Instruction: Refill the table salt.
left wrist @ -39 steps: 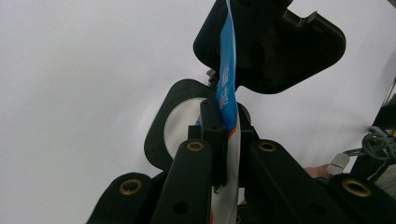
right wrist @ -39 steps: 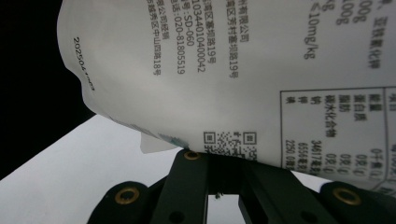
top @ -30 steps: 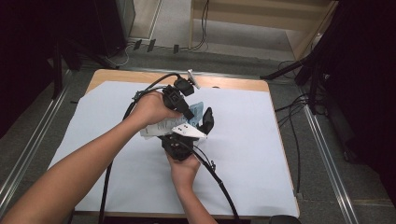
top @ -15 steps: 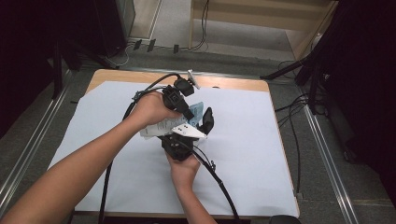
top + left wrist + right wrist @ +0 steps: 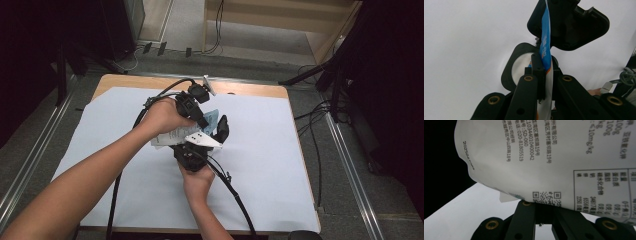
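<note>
Two grippers meet on one thing near the middle of the high view: a thin white printed pouch (image 5: 172,136) with a blue end, held up off the white sheet (image 5: 260,150) that covers the tabletop (image 5: 120,81). The left gripper (image 5: 204,120) comes in from the upper left and its jaws are shut on the blue edge; in the left gripper view that edge (image 5: 545,47) runs upright, edge-on, pinched between the two black jaws, with the other gripper's black body just behind it at the top of the frame. The right gripper (image 5: 220,131) comes up from the lower centre and is also clamped on the pouch; in the right gripper view the printed face (image 5: 564,157) hangs across the upper frame and its lower hem drops into the closed jaws at bottom centre.

The main risk, as I judge it, is a tear or a slip. Both grips sit on thin film close together, so any pull apart loads a short strip; if the hands twist unevenly the film could rip along an unintended line and spill whatever is inside onto the sheet. The left grip takes only a narrow margin of the blue edge, so that edge could slide out under tension. The two gripper bodies are nearly touching, and they could knock together and jolt one hold loose.
</note>
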Motion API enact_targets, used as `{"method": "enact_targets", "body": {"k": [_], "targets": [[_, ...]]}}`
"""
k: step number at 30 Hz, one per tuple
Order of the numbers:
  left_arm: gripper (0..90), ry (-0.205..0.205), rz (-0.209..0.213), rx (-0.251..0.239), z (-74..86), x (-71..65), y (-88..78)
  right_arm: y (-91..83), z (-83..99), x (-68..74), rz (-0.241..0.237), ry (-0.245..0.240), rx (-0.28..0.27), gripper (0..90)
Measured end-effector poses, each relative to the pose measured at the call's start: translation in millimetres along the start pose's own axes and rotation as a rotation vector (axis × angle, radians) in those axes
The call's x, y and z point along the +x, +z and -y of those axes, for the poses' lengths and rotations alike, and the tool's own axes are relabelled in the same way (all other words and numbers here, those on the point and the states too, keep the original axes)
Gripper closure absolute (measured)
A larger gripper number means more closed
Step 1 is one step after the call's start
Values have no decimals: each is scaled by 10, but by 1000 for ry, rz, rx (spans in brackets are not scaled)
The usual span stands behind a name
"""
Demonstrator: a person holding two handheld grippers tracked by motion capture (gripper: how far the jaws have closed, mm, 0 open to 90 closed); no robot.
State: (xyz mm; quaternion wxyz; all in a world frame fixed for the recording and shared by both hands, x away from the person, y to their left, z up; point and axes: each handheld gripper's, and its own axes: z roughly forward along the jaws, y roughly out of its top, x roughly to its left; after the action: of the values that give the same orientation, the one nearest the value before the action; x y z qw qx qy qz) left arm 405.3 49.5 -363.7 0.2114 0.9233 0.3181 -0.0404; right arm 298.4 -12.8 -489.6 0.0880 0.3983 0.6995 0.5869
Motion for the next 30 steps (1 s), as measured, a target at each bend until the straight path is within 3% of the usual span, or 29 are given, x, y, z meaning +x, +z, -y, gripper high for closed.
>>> {"method": "enact_targets", "body": {"k": [30], "targets": [[900, 0, -4, 10, -23, -15, 9, -8, 2, -3, 3, 7, -11, 900]]}}
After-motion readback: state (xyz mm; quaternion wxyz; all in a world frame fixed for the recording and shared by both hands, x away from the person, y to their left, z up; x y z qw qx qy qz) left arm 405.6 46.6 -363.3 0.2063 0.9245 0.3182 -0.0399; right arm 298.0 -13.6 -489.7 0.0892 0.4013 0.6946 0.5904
